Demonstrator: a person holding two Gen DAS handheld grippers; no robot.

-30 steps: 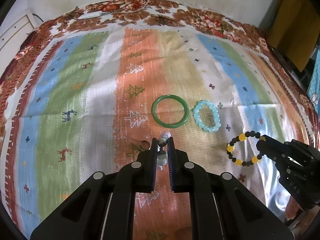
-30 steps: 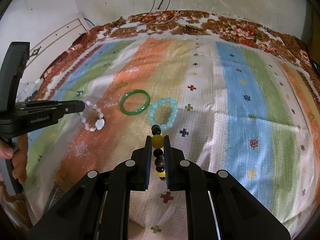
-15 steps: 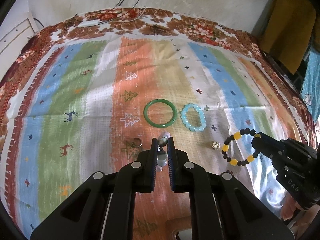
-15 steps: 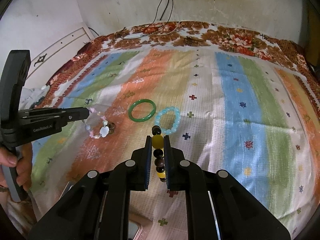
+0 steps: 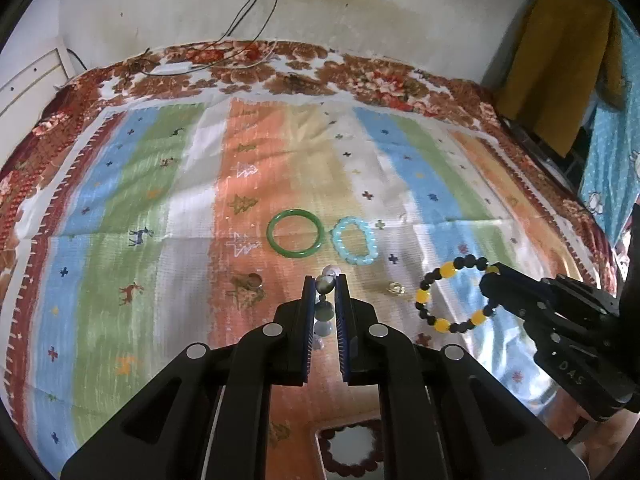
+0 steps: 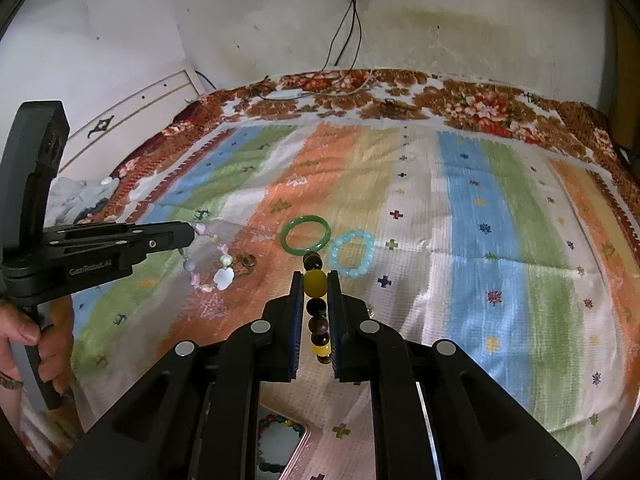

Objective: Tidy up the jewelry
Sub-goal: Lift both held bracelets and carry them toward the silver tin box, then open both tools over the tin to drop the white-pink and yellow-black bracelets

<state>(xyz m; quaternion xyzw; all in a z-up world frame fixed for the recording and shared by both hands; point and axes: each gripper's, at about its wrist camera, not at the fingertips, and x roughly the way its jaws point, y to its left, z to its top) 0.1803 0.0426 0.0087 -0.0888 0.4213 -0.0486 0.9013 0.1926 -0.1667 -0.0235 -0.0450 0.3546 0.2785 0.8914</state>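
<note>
**Inspector:** Fingers first. The left gripper is closed tight on the pastel charm bracelet, which hangs clear of the striped cloth. The right gripper is clamped equally tight on the black-and-yellow bead bracelet, also airborne.

**Assistant:** Handling?

**Inspector:** In my judgement both are light, limp strands; the round beads are slippery, so pinch across one bead, as now. The green bangle looks rigid and possibly brittle; the pale blue bead bracelet beside it lies flat.

**Assistant:** Changes?

**Inspector:** Both grippers have risen and drawn back; more wall shows, and a box holding beads has come into view below. Grips unchanged.
</note>
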